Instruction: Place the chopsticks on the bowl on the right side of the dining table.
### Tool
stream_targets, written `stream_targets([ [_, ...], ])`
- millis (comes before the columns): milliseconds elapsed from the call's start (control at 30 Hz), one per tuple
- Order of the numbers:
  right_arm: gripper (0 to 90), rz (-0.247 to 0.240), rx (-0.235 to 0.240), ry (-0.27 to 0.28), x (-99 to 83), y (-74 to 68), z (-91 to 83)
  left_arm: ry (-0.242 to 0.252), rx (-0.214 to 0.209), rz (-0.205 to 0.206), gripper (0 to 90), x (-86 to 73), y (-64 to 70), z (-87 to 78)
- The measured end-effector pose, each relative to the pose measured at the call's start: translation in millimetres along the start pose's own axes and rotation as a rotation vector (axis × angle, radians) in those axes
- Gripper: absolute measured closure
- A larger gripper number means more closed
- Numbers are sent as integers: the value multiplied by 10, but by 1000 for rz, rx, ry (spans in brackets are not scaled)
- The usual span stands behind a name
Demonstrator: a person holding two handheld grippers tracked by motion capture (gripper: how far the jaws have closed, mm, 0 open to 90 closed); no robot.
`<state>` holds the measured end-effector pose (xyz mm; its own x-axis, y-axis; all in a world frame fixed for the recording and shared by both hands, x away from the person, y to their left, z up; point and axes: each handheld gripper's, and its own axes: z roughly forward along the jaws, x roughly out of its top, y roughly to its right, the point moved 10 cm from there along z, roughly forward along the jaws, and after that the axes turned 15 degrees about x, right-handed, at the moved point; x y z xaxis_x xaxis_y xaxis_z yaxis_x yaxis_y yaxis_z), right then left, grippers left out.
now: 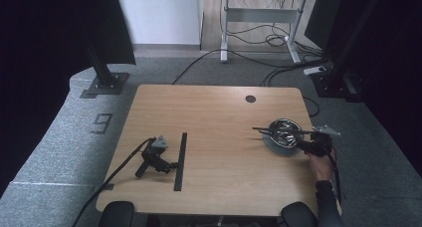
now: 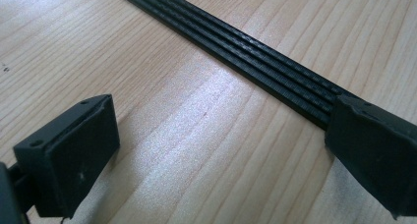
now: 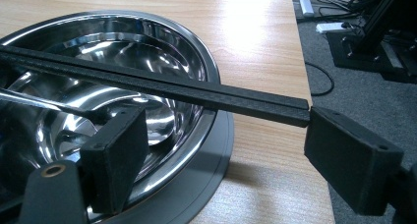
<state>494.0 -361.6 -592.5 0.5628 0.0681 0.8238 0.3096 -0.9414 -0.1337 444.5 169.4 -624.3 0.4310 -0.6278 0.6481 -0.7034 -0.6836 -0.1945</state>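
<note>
Steel bowl (image 1: 284, 131) sits on a grey plate (image 1: 278, 146) near the right edge of the surface (image 1: 214, 137), with a black strip (image 3: 162, 89) lying across its rim. Your right hand-held gripper (image 3: 223, 150) hangs over the bowl's near rim with its jaws spread wide, gripping nothing. Your left hand-held gripper (image 1: 175, 165) rests on the surface, jaws wide, beside another black strip (image 1: 180, 160).

shiny silver bowl (image 3: 147, 52), ribbed black strip (image 2: 246, 52)
</note>
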Motion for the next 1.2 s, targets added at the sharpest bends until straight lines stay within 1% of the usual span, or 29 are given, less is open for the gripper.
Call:
stream_targets([
  [67,135,-5,1,-6,2,-8,-6,0,0,-1,0,0,1,0],
  [167,119,-10,12,-15,9,-32,-18,1,-1,-1,0,1,1,0],
  [267,89,-31,14,-19,38,-69,-48,1,-1,-1,0,1,1,0],
  [400,70,-58,21,-30,57,-125,-85,1,-1,-1,0,0,0,0],
  [633,69,-57,20,-30,63,-147,-156,1,-1,-1,0,0,1,0],
  [767,69,-61,35,-31,57,-193,-226,1,-1,0,0,0,0,0],
  [967,69,-95,49,-59,10,-285,-353,1,-1,0,0,0,0,0],
  [1200,70,-133,71,-94,-37,-440,-517,1,-1,0,0,0,0,0],
])
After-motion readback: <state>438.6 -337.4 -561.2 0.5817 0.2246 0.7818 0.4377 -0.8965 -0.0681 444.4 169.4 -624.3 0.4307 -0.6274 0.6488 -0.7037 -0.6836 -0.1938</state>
